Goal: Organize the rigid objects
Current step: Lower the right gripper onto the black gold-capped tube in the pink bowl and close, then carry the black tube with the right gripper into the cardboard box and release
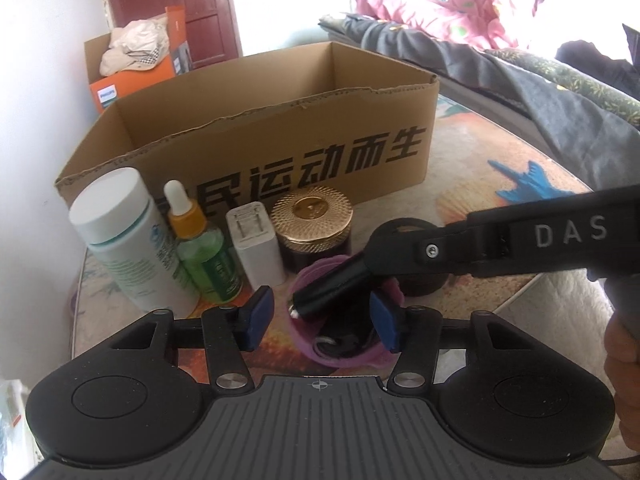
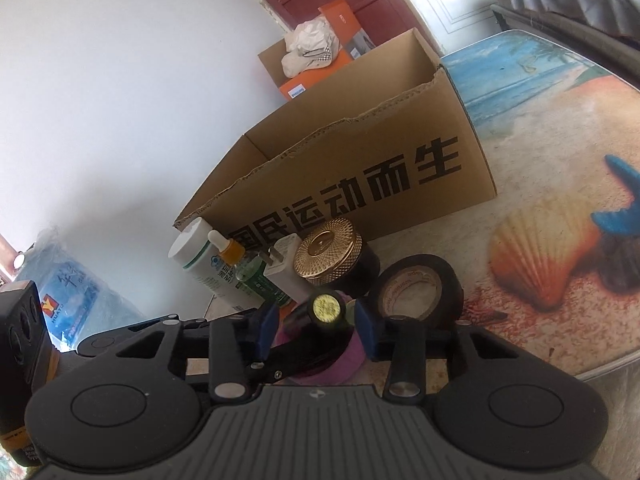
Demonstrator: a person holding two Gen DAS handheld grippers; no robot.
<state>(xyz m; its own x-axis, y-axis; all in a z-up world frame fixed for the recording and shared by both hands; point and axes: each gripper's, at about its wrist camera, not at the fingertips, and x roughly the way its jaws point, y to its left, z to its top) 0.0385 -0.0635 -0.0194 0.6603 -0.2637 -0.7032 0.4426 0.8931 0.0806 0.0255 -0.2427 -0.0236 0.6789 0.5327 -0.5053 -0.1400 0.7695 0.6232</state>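
Observation:
A purple cup [image 1: 310, 280] stands on the patterned table in front of the brown cardboard box [image 1: 280, 136]. My left gripper [image 1: 322, 320] is open astride the cup: its right pad is at the rim, its left pad stands clear. The right gripper's black finger [image 1: 332, 284] reaches in over the cup from the right. In the right wrist view my right gripper [image 2: 316, 326] is open around a black cylinder with a yellow end [image 2: 326, 308] that sticks out of the purple cup [image 2: 348, 364]. Small gaps show between the pads and the cylinder.
A white bottle [image 1: 124, 236], a green dropper bottle [image 1: 204, 252], a white charger [image 1: 256, 248] and a gold-lidded jar [image 1: 312, 216] line up before the box. A black tape roll [image 2: 416, 292] sits right of the cup. Bedding [image 1: 500, 40] lies far right. A hand [image 1: 620, 360] holds the right gripper.

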